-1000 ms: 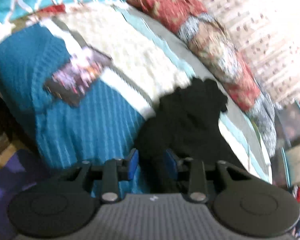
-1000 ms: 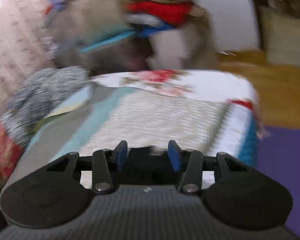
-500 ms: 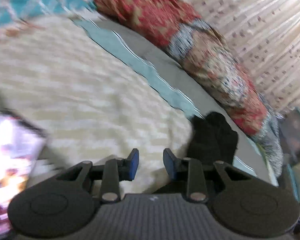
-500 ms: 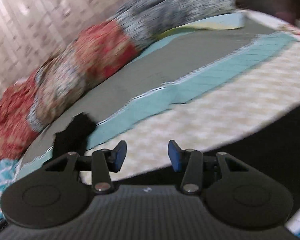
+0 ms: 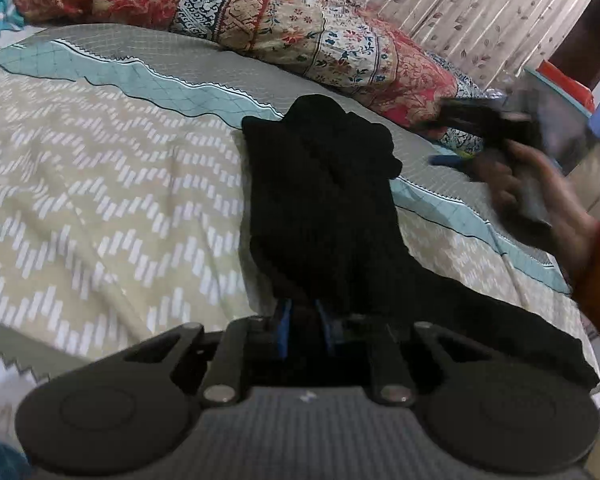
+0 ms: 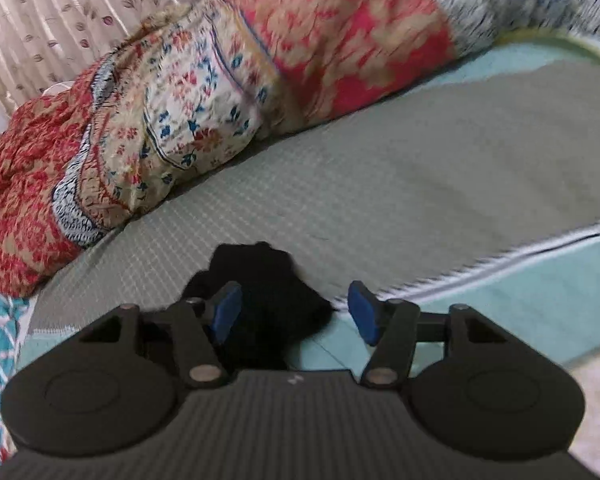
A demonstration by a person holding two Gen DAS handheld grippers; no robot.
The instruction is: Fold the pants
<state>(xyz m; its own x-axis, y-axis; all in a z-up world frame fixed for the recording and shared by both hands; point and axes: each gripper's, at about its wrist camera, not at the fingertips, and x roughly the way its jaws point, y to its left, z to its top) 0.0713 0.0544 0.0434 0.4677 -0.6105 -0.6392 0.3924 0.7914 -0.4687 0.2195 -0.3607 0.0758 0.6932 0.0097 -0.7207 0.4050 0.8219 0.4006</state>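
- A pair of black pants [image 5: 324, 208] lies stretched across a bed, over a bedspread [image 5: 100, 200] with a beige zigzag print, a teal band and a grey grid edge. One end reaches toward the far side of the bed, and the other runs back under the near camera.
- The left gripper [image 5: 303, 326] sits low at the near end of the pants. Its blue pads are closing, almost together, with black cloth bunched between them. It looks like a pinch on that end, likely to anchor or lift it for a fold.
- The right gripper [image 6: 294, 312] hovers over the far end of the pants [image 6: 260, 280], where the black cloth crosses the teal band. Its jaws are opening and stand wide. The cloth lies between them, against the left pad and well short of the right one. Nothing is gripped yet.
- In the left view, the person's right hand [image 5: 540, 188], with an orange sleeve, is blurred as it reaches in.
- A red and cream floral quilt [image 6: 180, 100] is bundled along the curtain [image 5: 460, 12] side, well clear of the pants.
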